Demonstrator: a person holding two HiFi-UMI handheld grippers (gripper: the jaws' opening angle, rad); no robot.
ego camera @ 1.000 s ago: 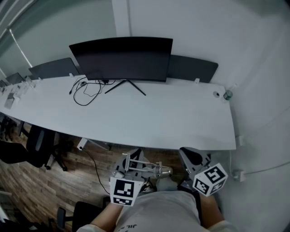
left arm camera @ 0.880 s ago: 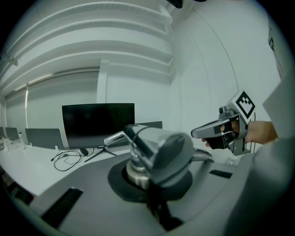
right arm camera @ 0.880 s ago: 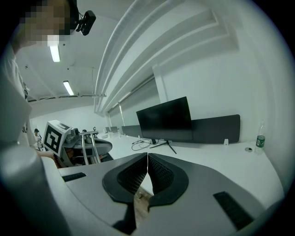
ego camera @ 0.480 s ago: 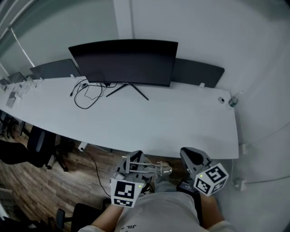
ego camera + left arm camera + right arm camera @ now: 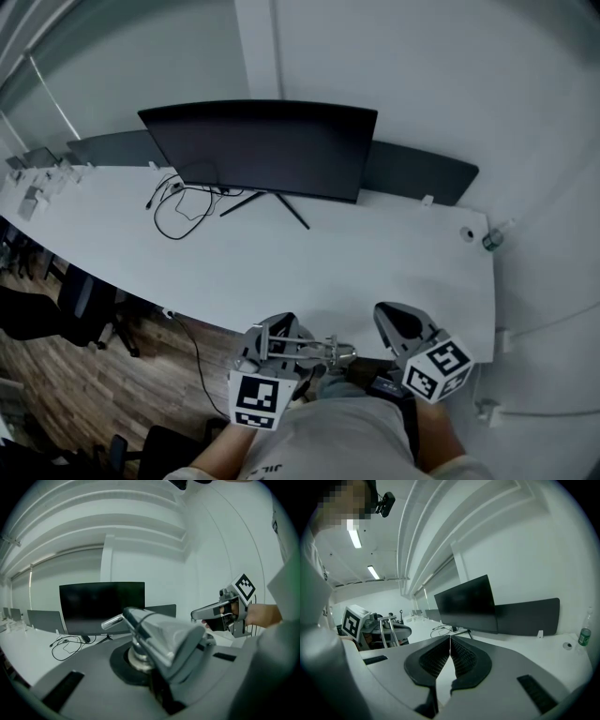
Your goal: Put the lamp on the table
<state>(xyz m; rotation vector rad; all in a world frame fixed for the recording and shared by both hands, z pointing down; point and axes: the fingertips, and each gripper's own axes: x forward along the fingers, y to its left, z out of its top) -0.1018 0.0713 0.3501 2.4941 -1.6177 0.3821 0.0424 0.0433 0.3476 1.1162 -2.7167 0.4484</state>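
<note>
The jaws are clamped on the metal lamp point(image 5: 154, 637), its silver arm jutting up and left. Beyond lie a white table point(image 5: 33, 644), a dark monitor point(image 5: 101, 606) and a looped cable point(image 5: 63, 648). At right, a hand point(image 5: 262, 616) holds the right gripper point(image 5: 197, 615).

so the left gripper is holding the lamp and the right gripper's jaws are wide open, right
Not quite. The right gripper has its jaws shut together with nothing between them, as the right gripper view shows. The left gripper is indeed holding the lamp.
</note>
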